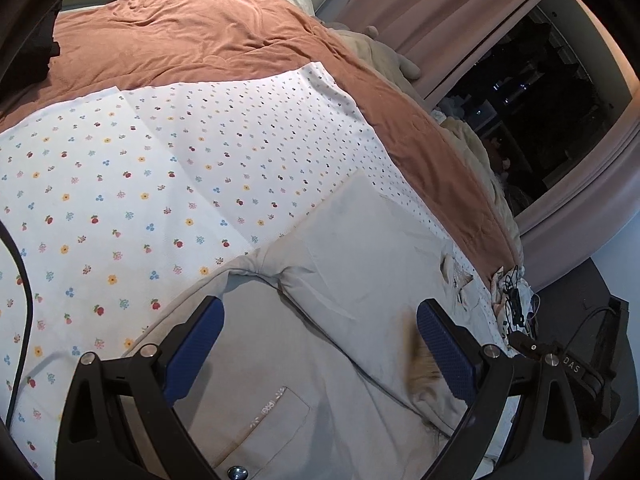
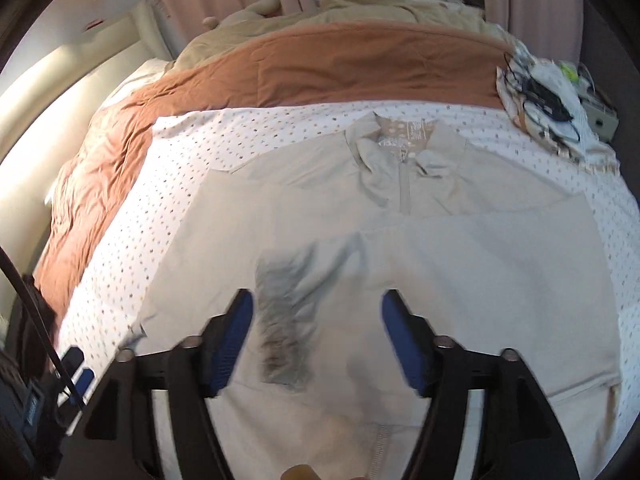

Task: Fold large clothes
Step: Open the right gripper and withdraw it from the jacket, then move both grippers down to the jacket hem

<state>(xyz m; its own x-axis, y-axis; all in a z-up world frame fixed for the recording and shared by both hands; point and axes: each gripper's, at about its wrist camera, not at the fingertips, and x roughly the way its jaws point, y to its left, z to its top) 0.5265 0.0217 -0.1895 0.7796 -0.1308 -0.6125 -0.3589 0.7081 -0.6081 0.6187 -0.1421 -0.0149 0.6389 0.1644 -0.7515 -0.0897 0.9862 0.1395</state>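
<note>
A large pale beige jacket [image 2: 460, 272] lies flat on a white flower-print sheet [image 2: 192, 184] on the bed, collar and zip [image 2: 404, 184] at the far side. A sleeve [image 2: 304, 280] is folded across its front. My right gripper [image 2: 318, 320] is open and empty above the jacket's lower front. In the left wrist view the jacket [image 1: 352, 248] fills the lower right, with a chest pocket [image 1: 276, 412] near the bottom. My left gripper [image 1: 320, 332] is open and empty just above it, blue pads [image 1: 444, 352] apart.
A rust-orange duvet [image 1: 192, 36] covers the far half of the bed, beyond the flower-print sheet [image 1: 120, 184]. A pile of cloth with black cables [image 2: 548, 100] sits at the bed's far right corner. Pink curtains [image 1: 440, 12] and a dark window [image 1: 552, 112] stand beyond the bed edge.
</note>
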